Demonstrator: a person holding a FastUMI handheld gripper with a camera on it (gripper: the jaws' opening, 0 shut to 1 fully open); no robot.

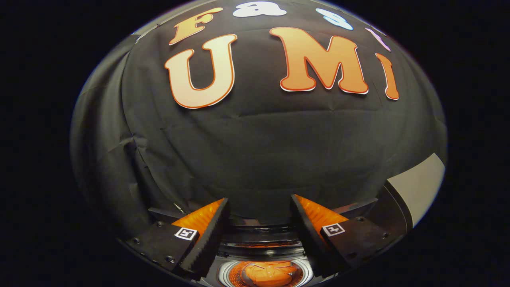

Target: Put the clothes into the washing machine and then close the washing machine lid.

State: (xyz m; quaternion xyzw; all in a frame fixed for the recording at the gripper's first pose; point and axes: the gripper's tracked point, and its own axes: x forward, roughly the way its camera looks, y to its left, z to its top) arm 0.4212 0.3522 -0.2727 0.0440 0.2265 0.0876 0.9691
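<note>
Gripper view: the gripper [259, 223] hangs with its fingers spread apart and nothing between them, so it's released. Down low between the fingers sits the round chrome-rimmed drum mouth of the washing machine [265, 272], with a crumpled orange cloth [267, 275] already lying inside. The lid looks not yet closed, though I can't really make it out. My worry: the ridged, saw-toothed finger pads [207, 239] could slip off a smooth lid edge, or get a poor hold on it.

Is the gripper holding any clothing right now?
No: the gripper is open with nothing between its fingers, and the orange garment lies below them inside the washing machine drum.
</note>
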